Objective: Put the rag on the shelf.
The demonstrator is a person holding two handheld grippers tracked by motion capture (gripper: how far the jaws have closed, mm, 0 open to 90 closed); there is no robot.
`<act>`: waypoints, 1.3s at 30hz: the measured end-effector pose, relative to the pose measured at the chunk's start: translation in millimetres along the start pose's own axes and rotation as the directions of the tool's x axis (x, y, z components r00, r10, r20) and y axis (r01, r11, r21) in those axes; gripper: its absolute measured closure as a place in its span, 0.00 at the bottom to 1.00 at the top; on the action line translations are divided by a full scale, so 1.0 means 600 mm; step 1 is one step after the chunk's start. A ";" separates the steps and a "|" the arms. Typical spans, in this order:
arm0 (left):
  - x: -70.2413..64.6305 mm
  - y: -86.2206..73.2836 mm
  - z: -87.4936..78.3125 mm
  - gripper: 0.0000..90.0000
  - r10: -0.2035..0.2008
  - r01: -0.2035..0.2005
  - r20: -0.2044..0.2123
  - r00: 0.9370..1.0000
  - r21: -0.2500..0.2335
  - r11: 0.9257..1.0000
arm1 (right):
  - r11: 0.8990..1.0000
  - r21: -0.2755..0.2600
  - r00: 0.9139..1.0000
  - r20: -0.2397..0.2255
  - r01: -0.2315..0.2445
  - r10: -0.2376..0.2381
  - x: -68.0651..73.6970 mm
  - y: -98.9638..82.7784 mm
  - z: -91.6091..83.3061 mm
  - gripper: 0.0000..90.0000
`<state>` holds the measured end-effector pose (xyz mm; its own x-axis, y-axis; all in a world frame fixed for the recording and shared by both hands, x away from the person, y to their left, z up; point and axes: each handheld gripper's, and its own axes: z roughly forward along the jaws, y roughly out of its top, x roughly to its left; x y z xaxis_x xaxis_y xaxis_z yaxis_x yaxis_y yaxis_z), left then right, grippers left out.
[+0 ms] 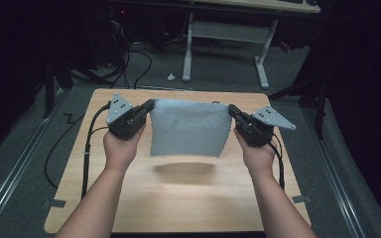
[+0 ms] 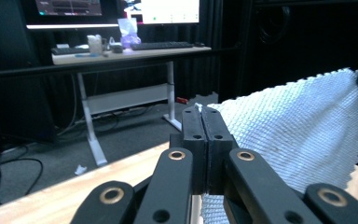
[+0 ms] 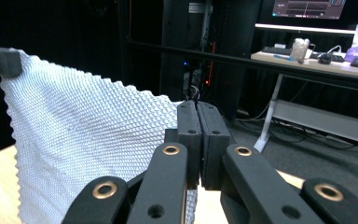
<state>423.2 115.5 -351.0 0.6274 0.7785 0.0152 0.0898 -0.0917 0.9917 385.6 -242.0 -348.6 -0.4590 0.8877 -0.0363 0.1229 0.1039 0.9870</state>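
Your arms are bare to the elbow — no sleeves, no gloves. Each hand carries a black claw: left claw [image 1: 149,105], right claw [image 1: 231,110]. Each one bears a grey three-cornered plate on top, dotted with small dark holes. Black cables trail back from both. Up close, the jaws are matte black blocks on black links — brass-coloured rivets at the pivots, small screw holes in the pads.

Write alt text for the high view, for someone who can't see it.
Two hand-held grippers hold a grey cloth up by its top corners above a wooden table, where it casts a shadow. The left gripper and right gripper each have jaws shut on a corner, forearms entering from the bottom.
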 end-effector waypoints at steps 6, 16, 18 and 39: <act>0.013 0.017 0.018 1.00 0.027 -0.027 -0.014 1.000 -0.015 1.000 | 1.000 -0.006 1.000 0.011 0.004 -0.004 -0.017 0.026 0.028 1.00; 0.039 0.029 0.076 1.00 0.035 -0.036 -0.062 0.997 -0.004 0.999 | 0.998 -0.019 0.998 0.026 -0.059 0.060 -0.052 0.036 0.086 1.00; 0.042 0.030 0.087 1.00 0.047 -0.046 -0.070 0.996 0.018 0.999 | 0.996 -0.015 0.996 0.022 -0.083 0.084 -0.060 0.035 0.096 1.00; 0.068 -0.107 0.163 1.00 -0.086 0.087 -0.015 0.996 0.308 0.947 | 0.964 0.260 0.998 0.027 -0.058 0.053 -0.099 -0.057 0.184 1.00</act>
<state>518.8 92.1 -426.7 0.6060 0.7925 -0.0686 0.3779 -0.2110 0.9015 505.6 -248.9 -397.3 -0.4280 0.9037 0.0122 0.3737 0.1647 0.9128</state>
